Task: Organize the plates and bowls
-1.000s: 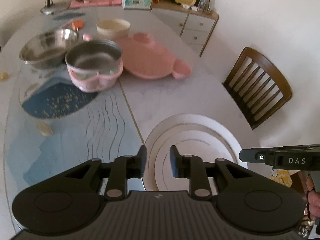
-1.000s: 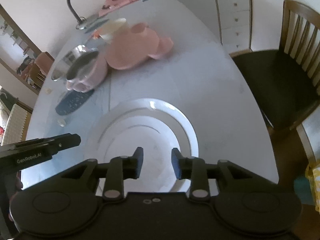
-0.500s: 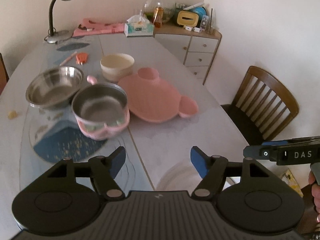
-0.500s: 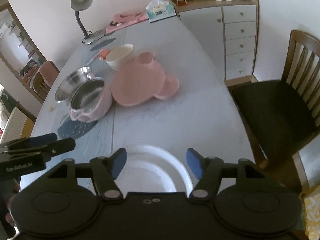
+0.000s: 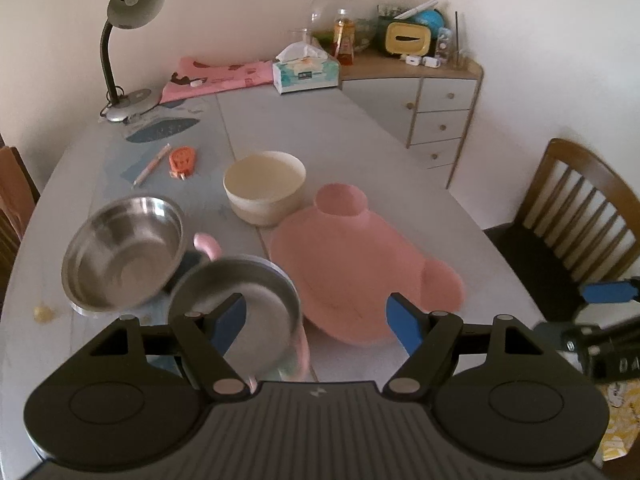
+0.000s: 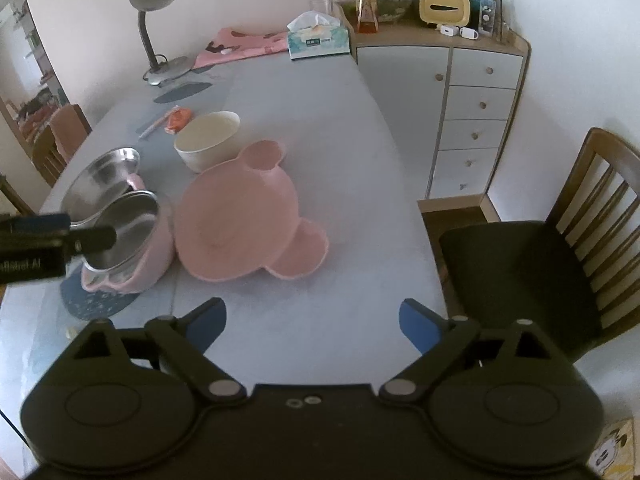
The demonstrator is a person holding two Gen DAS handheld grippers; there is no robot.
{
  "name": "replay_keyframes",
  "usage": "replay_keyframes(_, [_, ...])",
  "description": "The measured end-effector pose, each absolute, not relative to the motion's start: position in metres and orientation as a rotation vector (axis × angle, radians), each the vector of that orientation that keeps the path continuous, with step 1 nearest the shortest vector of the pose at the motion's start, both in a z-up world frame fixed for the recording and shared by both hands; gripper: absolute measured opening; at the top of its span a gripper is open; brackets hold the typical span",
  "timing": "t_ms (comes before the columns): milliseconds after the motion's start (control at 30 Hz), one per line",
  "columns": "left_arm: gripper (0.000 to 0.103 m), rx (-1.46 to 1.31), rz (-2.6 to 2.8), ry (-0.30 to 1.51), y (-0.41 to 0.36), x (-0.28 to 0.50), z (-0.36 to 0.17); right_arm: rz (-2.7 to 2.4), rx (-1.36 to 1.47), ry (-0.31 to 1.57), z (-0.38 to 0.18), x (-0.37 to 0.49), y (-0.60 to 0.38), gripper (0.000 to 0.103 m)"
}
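Left gripper (image 5: pixel 316 320): jaws have just been opening and stand spread, nothing between the pads; low centre of its own view.
Right gripper (image 6: pixel 312 320): jaws have just been opening, now very wide, only bare worktop (image 6: pixel 340 128) between them.
Pink bear-shaped plate (image 6: pixel 244 220): flat on the worktop, centre of the right view.
Cream bowl (image 6: pixel 208 140): just above the plate, beside its upper ear.
Steel bowl in pink holder (image 5: pixel 240 300): left of the plate, behind the left gripper's left finger.
Plain steel bowl (image 5: pixel 124 252): further left.
Desk lamp (image 5: pixel 128 40): upper left.
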State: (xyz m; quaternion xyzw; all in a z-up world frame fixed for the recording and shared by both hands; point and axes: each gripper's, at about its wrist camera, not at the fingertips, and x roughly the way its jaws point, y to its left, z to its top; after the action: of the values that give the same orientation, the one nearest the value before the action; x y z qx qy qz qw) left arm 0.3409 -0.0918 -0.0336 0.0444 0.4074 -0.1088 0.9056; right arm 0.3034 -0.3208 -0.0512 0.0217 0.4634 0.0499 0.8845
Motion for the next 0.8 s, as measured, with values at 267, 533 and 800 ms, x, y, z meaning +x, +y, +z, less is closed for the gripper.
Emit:
replay_keyframes(267, [0.077,0.171,-0.243,0.931,-0.094,0.411,-0.043,0.125,0.009,0.982,-0.065,0.34,-0.322,0.094])
replay_keyframes(533, [0.077,0.19,-0.227,1.025,-0.092,0.474,-0.065,0.134,0.004,0.999,-0.08,0.37,-0.321,0.091])
replay_keyframes(800, [0.076,0.251,-0.193,1.088,-0.101,0.509,-0.096,0.126,0.012,1.035,-0.101,0.392,-0.319,0.085])
